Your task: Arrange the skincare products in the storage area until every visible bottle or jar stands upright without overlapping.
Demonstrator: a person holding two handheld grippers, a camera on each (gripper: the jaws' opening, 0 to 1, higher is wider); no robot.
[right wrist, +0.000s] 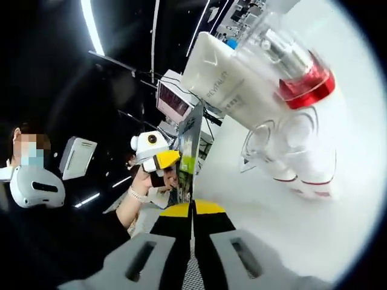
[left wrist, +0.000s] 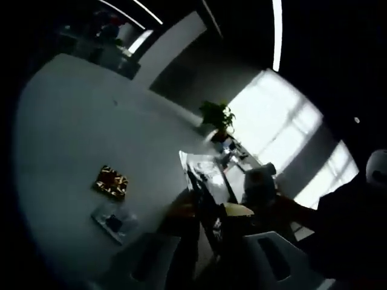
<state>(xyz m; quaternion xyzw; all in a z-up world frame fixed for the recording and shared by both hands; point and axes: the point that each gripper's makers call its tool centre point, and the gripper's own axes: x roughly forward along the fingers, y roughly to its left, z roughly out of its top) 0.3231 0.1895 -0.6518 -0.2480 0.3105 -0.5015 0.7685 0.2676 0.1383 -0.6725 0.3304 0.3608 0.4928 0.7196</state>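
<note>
Right tool (right wrist: 192, 238): jaws closed together, yellow tips touching, nothing between them.
Skincare products, right gripper view, on the white worktop (right wrist: 272, 229) beyond the tool:
- white tube (right wrist: 227, 78), far left;
- clear bottle with red band (right wrist: 296, 69), overlapping the tube;
- clear jars (right wrist: 302, 154), nearer.

Left tool (left wrist: 208, 254): dim; open or closed cannot be told.
Patterned box (left wrist: 110, 182) on the grey worktop (left wrist: 66, 133), left.
</note>
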